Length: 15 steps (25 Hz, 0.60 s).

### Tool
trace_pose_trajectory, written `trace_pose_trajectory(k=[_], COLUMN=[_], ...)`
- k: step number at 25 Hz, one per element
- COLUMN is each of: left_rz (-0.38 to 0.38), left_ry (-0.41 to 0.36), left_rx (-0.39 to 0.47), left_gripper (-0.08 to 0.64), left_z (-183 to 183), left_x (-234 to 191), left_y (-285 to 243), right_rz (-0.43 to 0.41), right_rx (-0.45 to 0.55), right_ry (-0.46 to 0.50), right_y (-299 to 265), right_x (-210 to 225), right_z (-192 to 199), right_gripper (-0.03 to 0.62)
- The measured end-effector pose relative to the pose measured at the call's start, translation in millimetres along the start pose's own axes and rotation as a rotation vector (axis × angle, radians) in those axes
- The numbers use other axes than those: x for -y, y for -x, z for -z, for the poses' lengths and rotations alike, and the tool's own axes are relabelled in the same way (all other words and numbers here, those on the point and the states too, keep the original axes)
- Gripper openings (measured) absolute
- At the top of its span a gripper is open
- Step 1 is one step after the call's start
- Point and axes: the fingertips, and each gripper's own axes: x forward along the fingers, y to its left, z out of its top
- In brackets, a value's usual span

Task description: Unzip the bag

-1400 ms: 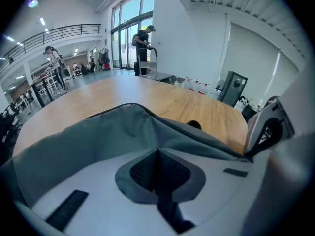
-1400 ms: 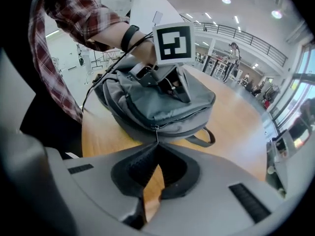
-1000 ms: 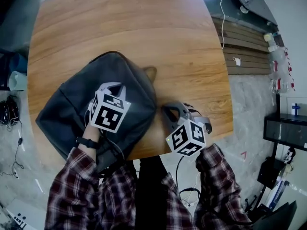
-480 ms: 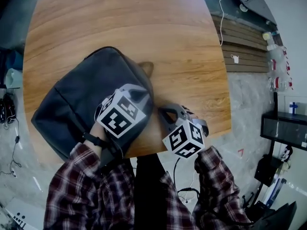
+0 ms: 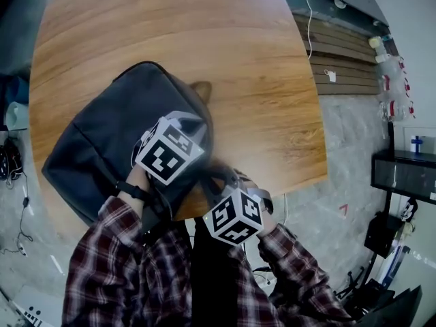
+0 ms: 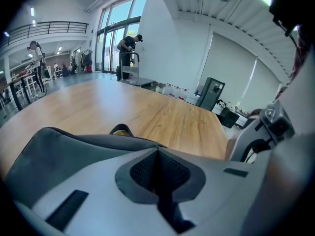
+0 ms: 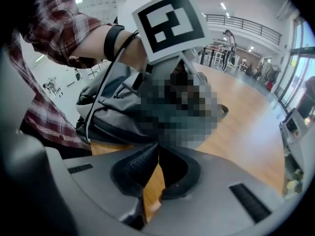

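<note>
Head view gives us a dark grey fabric backpack (image 5: 95, 138) lying flat on the near left part of a round-cornered wooden table (image 5: 204, 33). A small brown tab (image 5: 201, 89) sticks out at its far edge. The left gripper (image 5: 191, 122), with its marker cube, rests on the bag's right half. The person's left hand (image 5: 139, 179) is behind it, and a black wristband (image 5: 129, 191) and red plaid sleeve (image 5: 112, 251) follow.

The right gripper (image 5: 219, 180) hangs at the table's near edge, just beside the bag's near right side. It is blurred there, and we cannot tell whether it touches the fabric.

From the left gripper view we see the left gripper (image 6: 157, 152) with its pads pressed together, nothing showing between them. The backpack (image 6: 59, 149) fills the space just past the tips, and the table (image 6: 162, 114) stretches beyond.

From the right gripper view, the right gripper (image 7: 157, 149) also has its pads meeting at the tips, with only bare table (image 7: 246, 122) seen through the gap lower down. It points at the backpack (image 7: 110, 109) and at the left gripper's marker cube (image 7: 170, 21) above it. We cannot make out the bag's zip in any view.
</note>
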Motion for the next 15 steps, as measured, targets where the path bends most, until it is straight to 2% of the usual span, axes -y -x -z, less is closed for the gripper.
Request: trace_pose_trajectory(k=[3,12,15], left_rz=[0.004,-0.002,-0.023], left_ry=[0.010,0.017,0.012], left_rx=[0.003,0.000,0.027], left_gripper=[0.006,0.006,0.006], left_z=[-0.9,-3.1,-6.4], left_x=[0.1,-0.3,-0.9], left_y=[-1.8,-7.1,-3.8], right_rz=[-0.011,-0.013,0.015], right_rx=[0.006,-0.008,0.003], right_ry=[0.015,0.176,0.125], right_y=[-1.0,-2.3,-0.5], right_x=[-7.0,-16.2,-8.6], right_z=[-2.1,0.5,1.7], right_gripper=[0.011,0.016,0.017])
